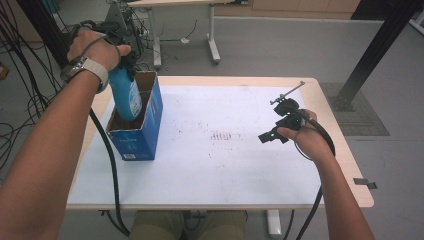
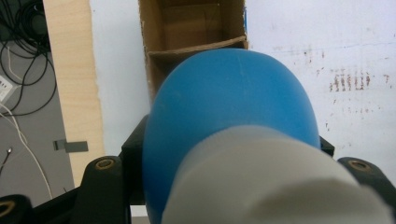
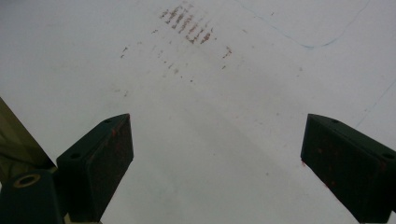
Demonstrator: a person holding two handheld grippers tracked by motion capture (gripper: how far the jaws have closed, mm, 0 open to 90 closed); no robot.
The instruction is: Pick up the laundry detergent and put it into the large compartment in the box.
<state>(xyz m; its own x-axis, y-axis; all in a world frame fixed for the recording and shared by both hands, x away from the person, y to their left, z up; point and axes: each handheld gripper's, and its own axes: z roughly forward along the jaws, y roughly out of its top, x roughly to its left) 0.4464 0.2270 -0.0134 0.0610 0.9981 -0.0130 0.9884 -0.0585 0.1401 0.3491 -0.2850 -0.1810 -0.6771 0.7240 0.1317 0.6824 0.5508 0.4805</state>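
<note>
While the left gripper (image 1: 125, 62) clamps its jaws on the neck end of a blue bottle (image 1: 126, 95) with a pale cap (image 2: 275, 182), the bottle hangs upright with its base down inside the open blue cardboard box (image 1: 145, 132) (a brown divider splits its interior) at the table's (image 1: 240, 195) left side. Well apart, the right gripper (image 1: 272, 134) rests low over the white table surface, jaws spread wide and holding nothing.
</note>
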